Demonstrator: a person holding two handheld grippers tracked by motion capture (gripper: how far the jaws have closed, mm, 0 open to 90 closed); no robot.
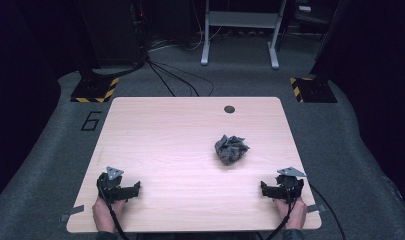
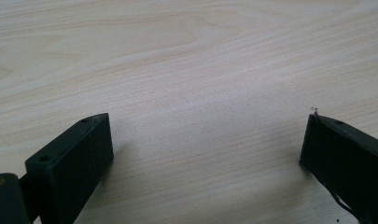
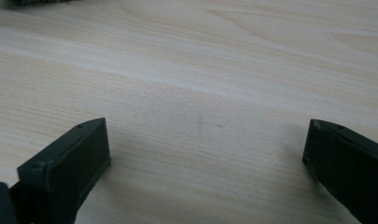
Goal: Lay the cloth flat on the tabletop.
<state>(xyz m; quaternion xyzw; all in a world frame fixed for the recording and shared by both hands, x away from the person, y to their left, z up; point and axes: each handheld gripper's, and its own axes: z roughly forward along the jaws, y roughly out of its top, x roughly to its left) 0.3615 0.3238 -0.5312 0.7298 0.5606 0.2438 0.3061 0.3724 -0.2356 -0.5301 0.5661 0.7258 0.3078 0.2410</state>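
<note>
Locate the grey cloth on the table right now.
High view: the crumpled cloth lies on the table right of centre, below the round hole, nearer the right gripper than the left gripper, touching neither.

grey cloth, pale wood table

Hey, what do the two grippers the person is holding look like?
Both are compact black tools. The left gripper and right gripper each carry a grey three-cornered plate on top and trail a black cable back past the hand. Their jaws are flat black blocks with small screw holes. Dark sleeve cuffs show at the picture's bottom edge.
</note>
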